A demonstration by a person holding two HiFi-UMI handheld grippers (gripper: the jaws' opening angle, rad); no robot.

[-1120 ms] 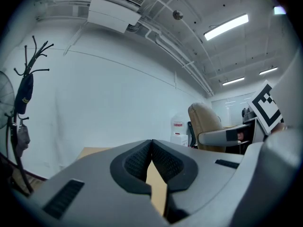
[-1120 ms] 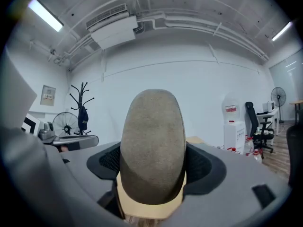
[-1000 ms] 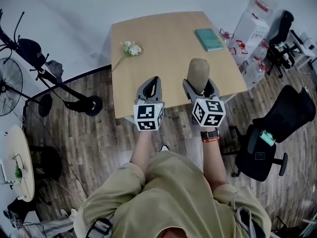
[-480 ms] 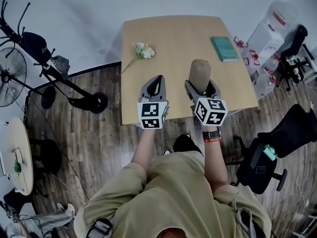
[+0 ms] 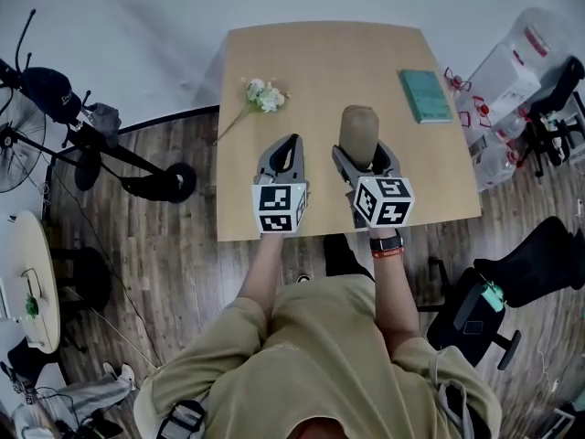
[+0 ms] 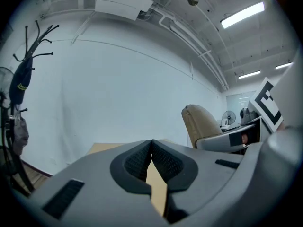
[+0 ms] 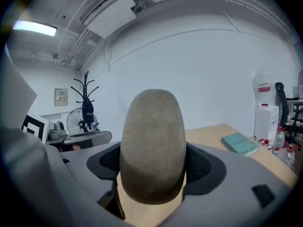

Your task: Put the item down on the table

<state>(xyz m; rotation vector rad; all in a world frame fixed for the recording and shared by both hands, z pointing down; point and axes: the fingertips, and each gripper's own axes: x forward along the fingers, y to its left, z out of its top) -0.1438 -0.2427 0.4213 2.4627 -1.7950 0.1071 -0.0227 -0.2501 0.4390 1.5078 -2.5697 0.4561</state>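
Note:
My right gripper [image 5: 363, 150] is shut on a tan, rounded oblong item [image 5: 358, 133] that stands upright between its jaws, over the near middle of the light wooden table [image 5: 311, 58]. In the right gripper view the item [image 7: 152, 145] fills the centre and the dark pads [image 7: 201, 163] press its two sides. Its underside is hidden, so I cannot tell whether it touches the table. My left gripper [image 5: 291, 146] hangs beside it to the left, shut with nothing in it [image 6: 151, 144]. The item [image 6: 201, 124] shows at the right of the left gripper view.
A white flower sprig [image 5: 263, 95] lies on the table's left part and a teal book [image 5: 426, 95] on its right part [image 7: 240, 143]. Black office chairs [image 5: 512, 282] and water bottles [image 5: 512, 58] stand to the right. A dark stand [image 5: 101, 140] and a fan [image 5: 16, 163] are to the left.
Both grippers have moved forward from the table's near edge to farther over its top, the right one still holding the item. The person has stepped closer to the table.

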